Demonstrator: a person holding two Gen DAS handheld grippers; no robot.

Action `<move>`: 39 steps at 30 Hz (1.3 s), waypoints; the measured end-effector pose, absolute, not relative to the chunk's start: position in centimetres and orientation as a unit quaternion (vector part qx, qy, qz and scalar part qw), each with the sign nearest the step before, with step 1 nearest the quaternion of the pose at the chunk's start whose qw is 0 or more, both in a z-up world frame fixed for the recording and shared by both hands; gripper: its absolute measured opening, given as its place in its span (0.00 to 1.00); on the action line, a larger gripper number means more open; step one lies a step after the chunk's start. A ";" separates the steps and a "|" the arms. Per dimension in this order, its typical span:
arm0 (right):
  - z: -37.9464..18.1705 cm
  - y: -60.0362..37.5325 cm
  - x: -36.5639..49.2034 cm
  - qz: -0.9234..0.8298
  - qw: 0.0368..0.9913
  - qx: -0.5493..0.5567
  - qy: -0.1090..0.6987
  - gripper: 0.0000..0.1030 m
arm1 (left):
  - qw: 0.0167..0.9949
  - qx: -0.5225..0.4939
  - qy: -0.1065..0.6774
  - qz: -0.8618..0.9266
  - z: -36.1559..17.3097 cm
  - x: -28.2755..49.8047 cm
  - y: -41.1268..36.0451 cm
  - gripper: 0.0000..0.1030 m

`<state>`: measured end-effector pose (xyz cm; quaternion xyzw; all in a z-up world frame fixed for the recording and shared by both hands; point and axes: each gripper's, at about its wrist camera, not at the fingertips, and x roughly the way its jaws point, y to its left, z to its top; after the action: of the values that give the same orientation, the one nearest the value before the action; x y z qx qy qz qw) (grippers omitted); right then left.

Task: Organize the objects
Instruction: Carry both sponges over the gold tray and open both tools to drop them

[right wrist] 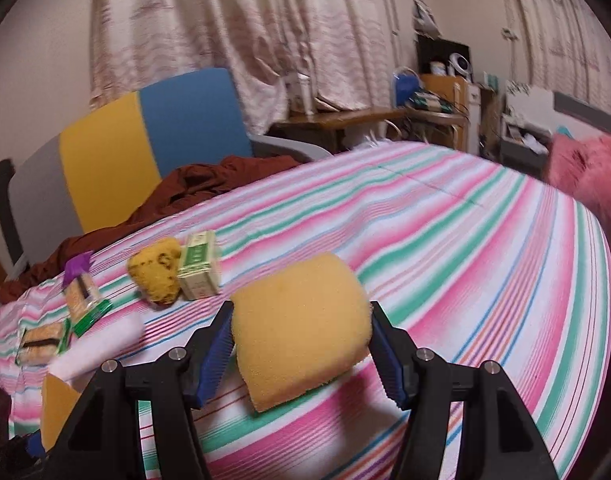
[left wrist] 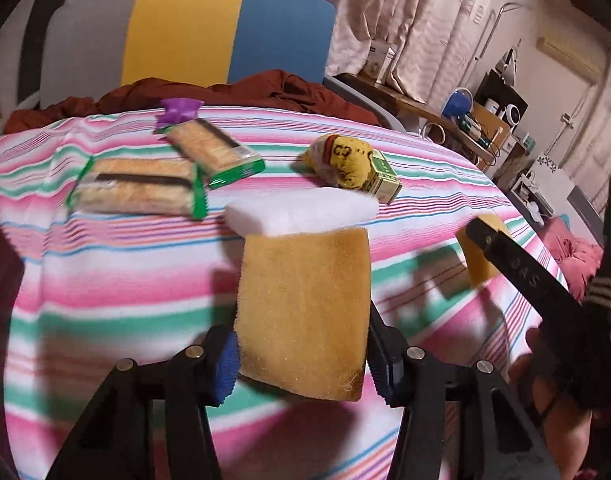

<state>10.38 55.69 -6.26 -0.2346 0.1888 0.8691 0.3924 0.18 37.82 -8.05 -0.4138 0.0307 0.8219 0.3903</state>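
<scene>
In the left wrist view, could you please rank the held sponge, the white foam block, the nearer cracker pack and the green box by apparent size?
1. Held sponge, though its closeness to the camera inflates it.
2. Nearer cracker pack and white foam block look similar; I would not rank them.
3. Green box, partly hidden behind a yellow plush toy.

The near edge of the white foam block (left wrist: pixel 301 210) is being covered by the yellow sponge (left wrist: pixel 303 312) clamped in the left gripper (left wrist: pixel 303 364); the second sponge (left wrist: pixel 479 252) is being partly hidden by the right gripper's black finger (left wrist: pixel 517 270) — its clamped faces are being concealed too; the striped cloth (right wrist: pixel 465 264) is being smeared by blur; print on the small green-and-cream box (right wrist: pixel 199 266) is being left illegible.
</scene>
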 end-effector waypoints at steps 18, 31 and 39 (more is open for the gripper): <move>-5.6 52.1 7.8 0.899 0.340 -0.258 0.099 0.62 | 0.396 -0.396 0.022 0.828 -5.1 6.4 28.6 0.52; -5.1 48.3 7.2 0.917 0.300 -0.262 0.021 0.62 | 0.343 -0.384 -0.052 0.856 -1.4 5.1 18.1 0.53; -3.7 43.6 7.6 0.932 0.245 -0.267 -0.002 0.62 | 0.271 -0.374 -0.096 0.882 0.5 0.7 11.6 0.53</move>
<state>7.62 43.56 -3.65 -0.2668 -0.0022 0.9321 0.2449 0.66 11.59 0.45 -0.3738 -0.0959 0.8819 0.2709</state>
